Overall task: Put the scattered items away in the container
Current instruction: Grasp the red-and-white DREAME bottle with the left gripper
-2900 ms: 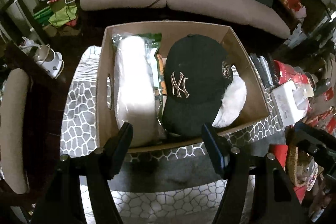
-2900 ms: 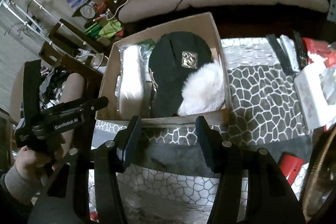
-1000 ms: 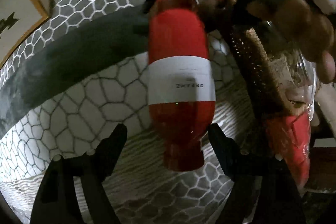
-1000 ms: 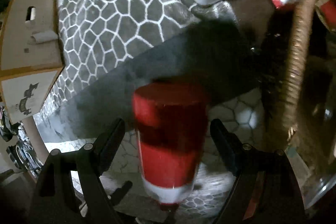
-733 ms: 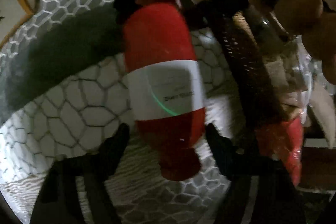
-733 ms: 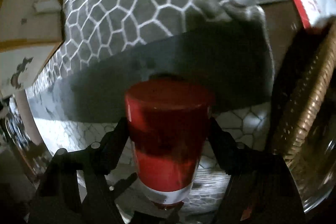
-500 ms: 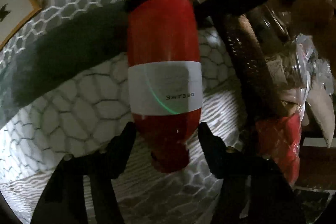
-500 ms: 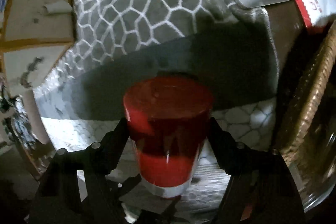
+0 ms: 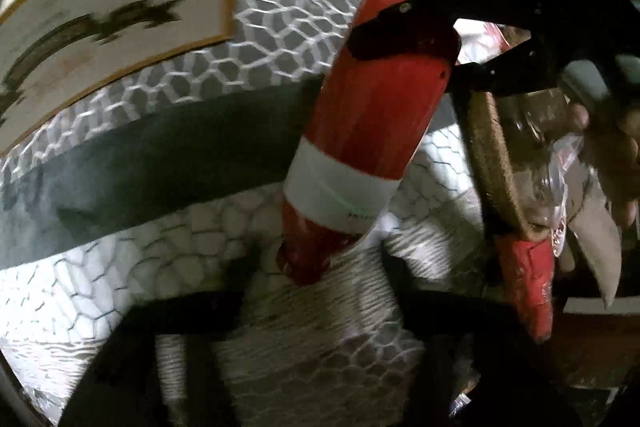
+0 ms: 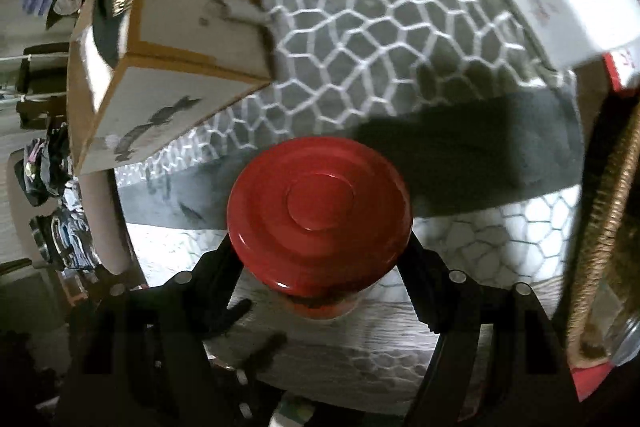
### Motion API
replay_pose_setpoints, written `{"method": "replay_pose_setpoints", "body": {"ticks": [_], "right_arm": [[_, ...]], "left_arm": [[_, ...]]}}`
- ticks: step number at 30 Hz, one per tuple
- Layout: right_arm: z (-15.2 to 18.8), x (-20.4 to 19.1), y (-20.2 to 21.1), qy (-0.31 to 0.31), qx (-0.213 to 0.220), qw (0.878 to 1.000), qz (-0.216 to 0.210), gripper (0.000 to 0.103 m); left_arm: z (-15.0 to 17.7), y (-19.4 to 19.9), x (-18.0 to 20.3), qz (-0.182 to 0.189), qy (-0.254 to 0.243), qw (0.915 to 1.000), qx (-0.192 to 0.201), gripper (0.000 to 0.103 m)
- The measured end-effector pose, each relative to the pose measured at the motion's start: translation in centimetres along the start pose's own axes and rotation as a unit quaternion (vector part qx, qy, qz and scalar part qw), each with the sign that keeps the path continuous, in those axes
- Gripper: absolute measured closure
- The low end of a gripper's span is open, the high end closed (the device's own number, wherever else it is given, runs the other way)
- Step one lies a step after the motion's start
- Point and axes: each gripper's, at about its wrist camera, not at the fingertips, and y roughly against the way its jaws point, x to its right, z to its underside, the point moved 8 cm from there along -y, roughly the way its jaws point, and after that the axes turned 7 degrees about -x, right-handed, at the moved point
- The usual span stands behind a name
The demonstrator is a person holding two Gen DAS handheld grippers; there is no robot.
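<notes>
While the red bottle (image 10: 320, 223) hangs above the patterned cloth (image 10: 384, 39), the right gripper (image 10: 324, 267) pinches it near its flat base, one finger pressed to each side. From the left wrist view the bottle (image 9: 360, 131) tilts, cap end lowest, a white label band around its middle. The left gripper's fingers are a dark blur beneath the bottle; I cannot tell whether they are spread or closed. Up and to the left of the bottle stands the cardboard box (image 10: 160, 39), well apart. A woven basket (image 10: 612, 207) sits close on the bottle's right. To finish well, keep the squeeze firm, lift clear of the box wall, and release only once the bottle is over the opening.
</notes>
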Motion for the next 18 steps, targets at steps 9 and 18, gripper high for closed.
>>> {"method": "replay_pose_setpoints", "body": {"ticks": [9,18], "right_arm": [[-1.9,-3.5,-4.2,-0.011,-0.017,1.000,-0.011,0.032],[-2.6,-2.4,-5.7,-0.051,-0.026,0.998,-0.026,0.032]], "left_arm": [[1.9,-1.2,-6.4,-0.030,0.012,0.9990,0.032,0.014],[0.6,-4.9,-4.4,-0.024,-0.029,0.9993,0.004,0.014]]}}
